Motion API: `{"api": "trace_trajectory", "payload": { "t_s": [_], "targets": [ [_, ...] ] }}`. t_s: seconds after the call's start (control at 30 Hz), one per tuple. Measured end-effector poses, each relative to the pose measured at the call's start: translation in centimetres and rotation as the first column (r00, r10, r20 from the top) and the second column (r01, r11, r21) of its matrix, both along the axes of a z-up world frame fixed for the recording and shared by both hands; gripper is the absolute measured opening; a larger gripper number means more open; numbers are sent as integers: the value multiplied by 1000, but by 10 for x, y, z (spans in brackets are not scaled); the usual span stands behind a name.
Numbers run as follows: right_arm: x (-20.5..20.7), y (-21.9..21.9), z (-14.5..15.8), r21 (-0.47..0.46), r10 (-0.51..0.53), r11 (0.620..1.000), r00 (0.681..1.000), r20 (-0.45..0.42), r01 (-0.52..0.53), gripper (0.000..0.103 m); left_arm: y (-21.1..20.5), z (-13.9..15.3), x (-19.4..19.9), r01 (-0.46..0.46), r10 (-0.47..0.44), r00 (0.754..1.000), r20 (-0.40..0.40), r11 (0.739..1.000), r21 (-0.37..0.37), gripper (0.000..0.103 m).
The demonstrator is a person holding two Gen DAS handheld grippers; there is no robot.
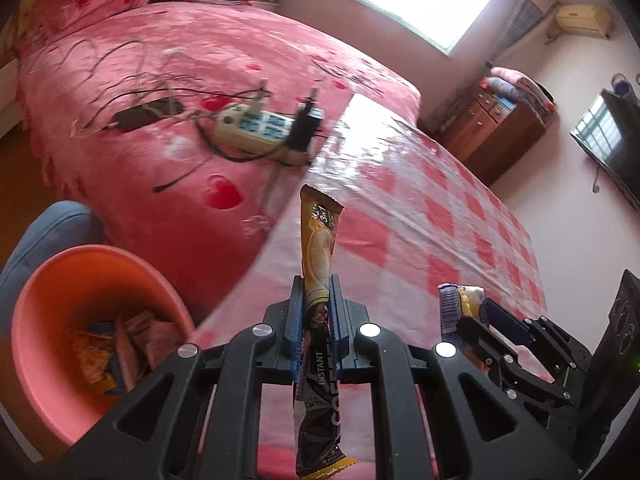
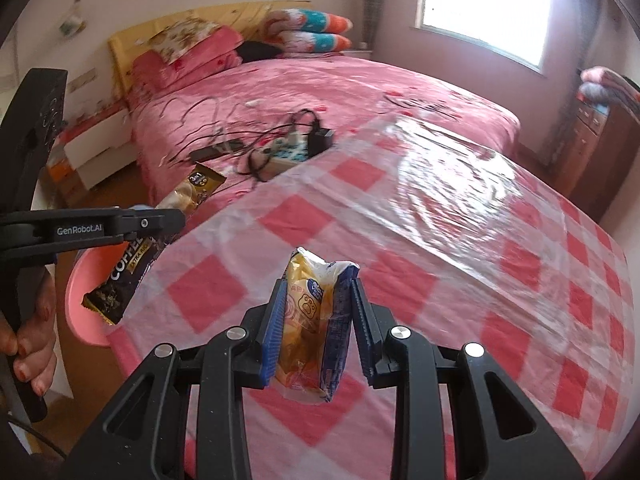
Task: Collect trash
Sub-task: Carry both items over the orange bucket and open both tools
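Observation:
My left gripper [image 1: 317, 280] is shut on a long gold and black instant coffee sachet [image 1: 318, 236], held upright above the table's left edge; the sachet also shows in the right wrist view [image 2: 132, 256]. A pink bin [image 1: 60, 320] with several wrappers inside stands low to the left of it, and its rim shows in the right wrist view [image 2: 86, 300]. My right gripper [image 2: 318, 284] is shut on a yellow and blue snack wrapper [image 2: 312, 320] above the checked table; that wrapper also shows in the left wrist view [image 1: 460, 304].
The table has a red and white checked cloth [image 2: 440, 240] under clear plastic. Behind it is a pink bed [image 2: 320, 92] with a power strip [image 1: 256, 128] and tangled cables. A wooden cabinet [image 1: 496, 128] and a wall TV [image 1: 612, 140] are at the right.

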State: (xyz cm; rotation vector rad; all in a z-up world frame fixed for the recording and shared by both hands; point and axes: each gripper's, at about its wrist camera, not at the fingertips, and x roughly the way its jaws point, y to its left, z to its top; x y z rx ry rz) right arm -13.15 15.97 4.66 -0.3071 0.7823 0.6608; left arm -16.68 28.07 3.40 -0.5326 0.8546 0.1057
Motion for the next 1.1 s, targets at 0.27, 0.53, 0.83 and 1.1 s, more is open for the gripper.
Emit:
{"api": "trace_trajectory", "payload": {
  "t_s": [0.27, 0.53, 0.83, 1.1],
  "targets": [
    [-18, 57, -4, -28, 124, 992, 992, -10, -124, 33, 48, -14, -32, -102, 102, 995, -20, 995, -12, 13],
    [-38, 116, -16, -56, 257, 964, 966, -34, -258, 33, 92, -35, -63, -211, 210, 976, -58, 977, -19, 13],
    [-59, 168, -28, -74, 379, 921, 924, -54, -382, 33, 128, -61, -92, -306, 300, 948, -109, 951, -37, 13],
    [-71, 195, -44, -92, 441, 889, 894, -82, -448, 38, 144, -82, -102, -340, 329, 931, -155, 939, -49, 13]
  ]
}}
